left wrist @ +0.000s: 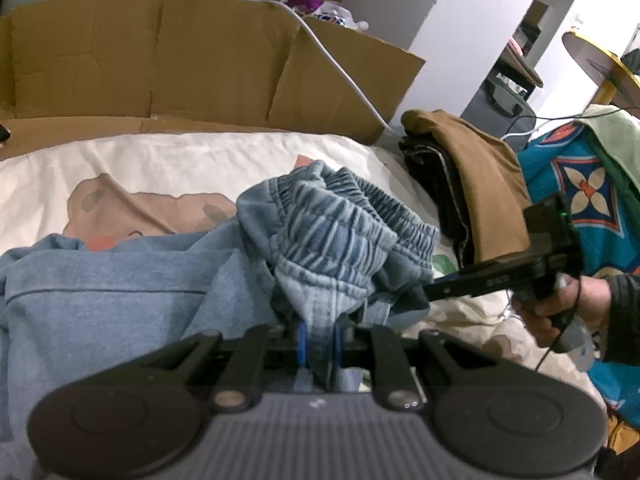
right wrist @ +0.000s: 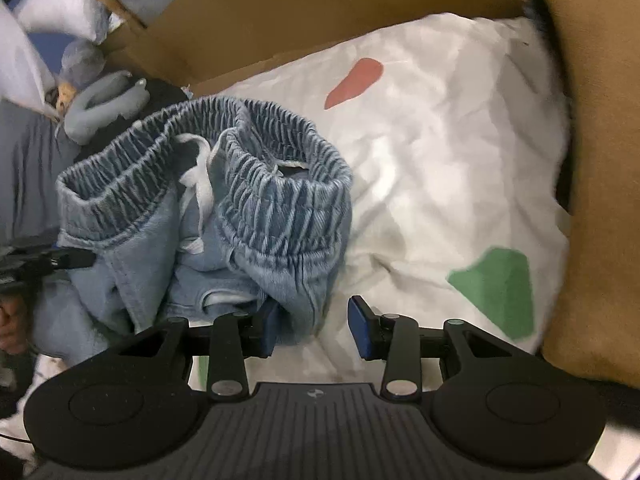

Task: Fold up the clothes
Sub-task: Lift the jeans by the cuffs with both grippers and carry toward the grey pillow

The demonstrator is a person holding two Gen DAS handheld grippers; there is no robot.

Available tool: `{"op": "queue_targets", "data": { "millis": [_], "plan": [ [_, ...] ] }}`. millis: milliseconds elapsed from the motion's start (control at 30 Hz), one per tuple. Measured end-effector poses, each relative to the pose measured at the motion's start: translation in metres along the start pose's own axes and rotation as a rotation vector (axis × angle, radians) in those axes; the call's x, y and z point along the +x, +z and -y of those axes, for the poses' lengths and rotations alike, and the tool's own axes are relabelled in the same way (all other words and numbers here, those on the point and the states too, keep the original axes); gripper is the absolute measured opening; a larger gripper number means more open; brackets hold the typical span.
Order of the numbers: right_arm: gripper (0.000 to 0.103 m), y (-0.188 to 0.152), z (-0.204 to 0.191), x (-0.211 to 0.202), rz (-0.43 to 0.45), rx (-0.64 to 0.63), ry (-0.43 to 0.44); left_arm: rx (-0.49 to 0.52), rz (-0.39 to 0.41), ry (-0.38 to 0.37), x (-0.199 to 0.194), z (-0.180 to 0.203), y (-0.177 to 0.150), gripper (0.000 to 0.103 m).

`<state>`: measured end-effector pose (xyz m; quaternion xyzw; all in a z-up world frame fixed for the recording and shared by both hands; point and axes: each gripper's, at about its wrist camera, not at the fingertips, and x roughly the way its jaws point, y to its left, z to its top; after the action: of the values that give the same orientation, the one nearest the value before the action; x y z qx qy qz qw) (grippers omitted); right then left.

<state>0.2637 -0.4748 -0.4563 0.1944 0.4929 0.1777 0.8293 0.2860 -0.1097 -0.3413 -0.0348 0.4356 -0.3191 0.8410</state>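
Light-blue denim pants (left wrist: 332,224) with an elastic waistband lie bunched on the bed; the legs spread to the left. My left gripper (left wrist: 320,342) is shut on a fold of denim just below the waistband. In the right wrist view the waistband (right wrist: 280,168) and its white drawstring (right wrist: 198,184) face up. My right gripper (right wrist: 316,326) stands open at the pants' near right edge: its left pad (right wrist: 269,328) lies against the denim, its right pad (right wrist: 360,330) over bare sheet. A hand (left wrist: 560,308) holds that gripper.
The bed sheet (right wrist: 440,152) is white with coloured patches. A stack of folded clothes topped by a brown garment (left wrist: 480,184) sits at the right. Cardboard (left wrist: 160,56) walls the far side. A patterned blue blanket (left wrist: 592,192) lies beyond the stack.
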Motion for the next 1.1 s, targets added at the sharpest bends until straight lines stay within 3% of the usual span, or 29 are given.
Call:
{"op": "queue_targets", "data": {
  "millis": [367, 467, 567, 667, 867, 1100],
  "plan": [
    [0.043, 0.001, -0.015, 0.027, 0.013, -0.049, -0.052, 0.015, -0.002, 0.028, -0.008, 0.009, -0.001, 0.013],
    [0.024, -0.001, -0.022, 0.024, 0.007, -0.057, -0.079, -0.002, -0.01, 0.036, -0.011, 0.009, 0.001, 0.013],
    [0.016, 0.0, -0.031, 0.016, 0.007, -0.065, -0.101, 0.025, -0.017, 0.055, -0.017, 0.016, 0.006, 0.013],
    [0.014, 0.003, -0.042, -0.002, 0.037, -0.075, -0.118, 0.043, -0.024, 0.072, -0.026, 0.022, 0.012, 0.013],
    [0.013, 0.009, -0.078, -0.05, 0.132, -0.064, -0.125, -0.056, -0.013, 0.104, -0.067, 0.025, 0.031, 0.013],
    [0.013, 0.036, -0.135, -0.127, 0.22, -0.105, -0.121, -0.011, 0.001, 0.144, -0.129, 0.058, 0.054, 0.013]
  ]
}}
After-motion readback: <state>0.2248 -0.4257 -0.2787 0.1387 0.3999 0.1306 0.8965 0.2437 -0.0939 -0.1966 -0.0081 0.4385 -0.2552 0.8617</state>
